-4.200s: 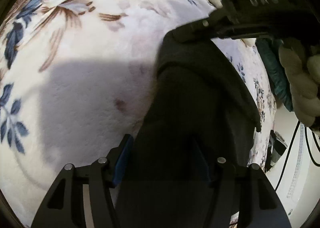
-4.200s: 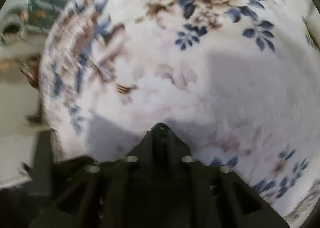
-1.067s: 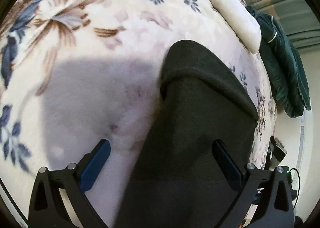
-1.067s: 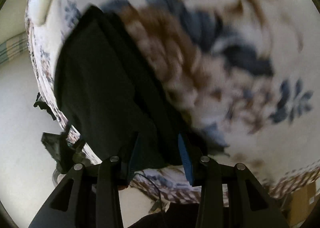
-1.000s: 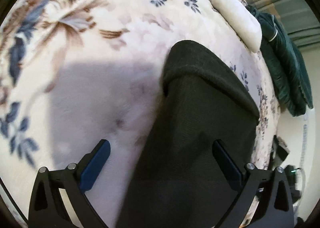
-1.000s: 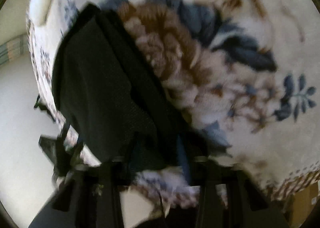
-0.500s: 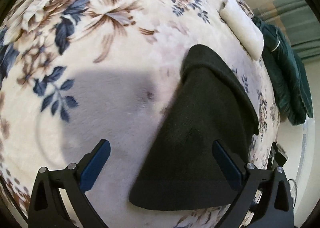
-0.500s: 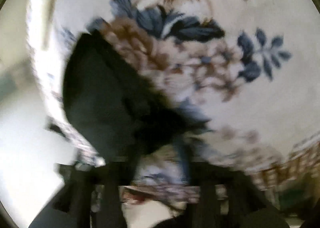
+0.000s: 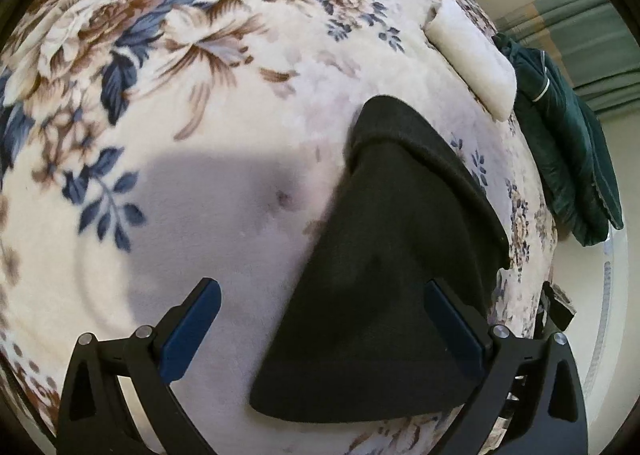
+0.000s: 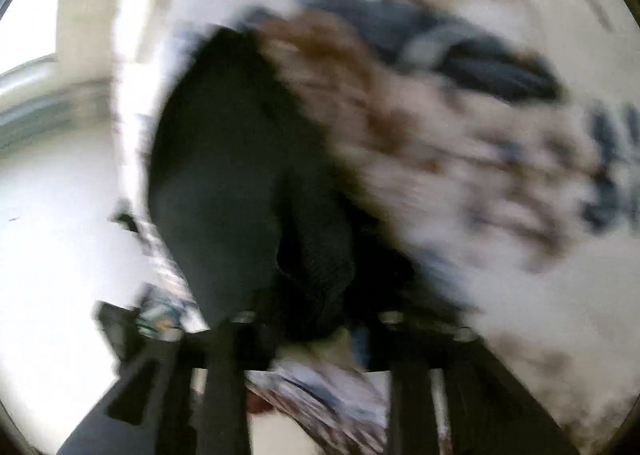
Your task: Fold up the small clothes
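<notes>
While my left gripper [image 9: 320, 329] is hanging over the near edge of the floral blanket [image 9: 200, 183], its blue pads [image 9: 190, 329] are standing wide apart, pressing on nothing. The dark garment [image 9: 392, 295] is lying right below, its near hem spreading between them and on past the right-hand pad. Over on my right gripper [image 10: 316, 331] the view is smearing badly: the jaws are closing, dark fabric is bunching up in the gap between them, but I cannot tell whether they are pinching it.

I'm judging this cloth to be soft, light and limp, fleecy enough not to slip. It is going to sag wherever it is not held, so the two near corners of that hem are looking like the best places to grip.

Further back the garment is narrowing to a doubled ridge. Beyond it, far right, a rolled white cloth [image 9: 470, 59] is resting on the blanket, and a dark green garment [image 9: 568, 147] is draping off the edge. Both are sitting well apart; nothing is blocking me.
</notes>
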`<state>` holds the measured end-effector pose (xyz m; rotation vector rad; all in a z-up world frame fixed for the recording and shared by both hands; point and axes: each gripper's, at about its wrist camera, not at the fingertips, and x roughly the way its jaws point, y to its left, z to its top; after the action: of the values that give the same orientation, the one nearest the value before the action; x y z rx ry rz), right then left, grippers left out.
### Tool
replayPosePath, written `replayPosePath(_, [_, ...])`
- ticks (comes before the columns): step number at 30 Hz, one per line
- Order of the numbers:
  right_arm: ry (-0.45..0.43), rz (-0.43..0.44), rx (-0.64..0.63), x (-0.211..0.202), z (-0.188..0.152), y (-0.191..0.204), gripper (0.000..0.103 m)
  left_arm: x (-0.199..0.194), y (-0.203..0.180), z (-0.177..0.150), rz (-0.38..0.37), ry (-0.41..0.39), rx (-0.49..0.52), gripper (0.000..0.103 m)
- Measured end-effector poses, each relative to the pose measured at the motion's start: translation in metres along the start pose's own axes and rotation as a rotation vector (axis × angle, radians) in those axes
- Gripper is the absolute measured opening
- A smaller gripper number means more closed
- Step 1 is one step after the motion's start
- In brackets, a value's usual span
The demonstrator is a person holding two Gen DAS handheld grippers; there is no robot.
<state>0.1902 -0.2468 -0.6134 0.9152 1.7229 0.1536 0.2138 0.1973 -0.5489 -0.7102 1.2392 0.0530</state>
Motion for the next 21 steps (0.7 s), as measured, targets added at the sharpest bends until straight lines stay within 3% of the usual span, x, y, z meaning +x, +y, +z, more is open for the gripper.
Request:
replayPosePath(2, [0.009, -0.084, -0.051, -0.020, 0.002, 0.016, 0.057, 0.000, -0.003, 0.006, 0.009, -0.019, 0.023, 0.103])
replayPosePath(4, [-0.041, -0.148, -0.164, -0.048, 0.004, 0.056, 0.057, 0.004, -0.005, 0.016, 0.024, -0.036, 0.048, 0.103])
replayPosePath(8, [-0.077, -0.129, -0.440, -0.070, 0.025, 0.173, 0.057, 0.026, -0.008, 0.037, 0.020, -0.040, 0.072, 0.103])
replayPosePath(11, [0.005, -0.107, -0.643, -0.031, 0.052, 0.276, 0.057, 0.043, -0.011, 0.050, -0.027, -0.039, 0.068, 0.102])
replayPosePath(13, [0.076, -0.101, -0.785, 0.018, 0.066, 0.345, 0.057, 0.051, -0.015, 0.057, -0.067, -0.038, 0.069, 0.092])
replayPosePath(15, [0.140, -0.151, -0.880, 0.067, 0.079, 0.387, 0.056, 0.057, -0.019, 0.063, -0.091, -0.031, 0.080, 0.053])
replayPosePath(17, [0.239, -0.193, -0.901, 0.118, 0.095, 0.406, 0.056, 0.063, -0.022, 0.066, -0.153, -0.016, 0.087, 0.033])
replayPosePath(21, [0.400, -0.295, -0.931, 0.199, 0.099, 0.411, 0.056, 0.065, -0.015, 0.066, -0.190, -0.031, 0.043, 0.033])
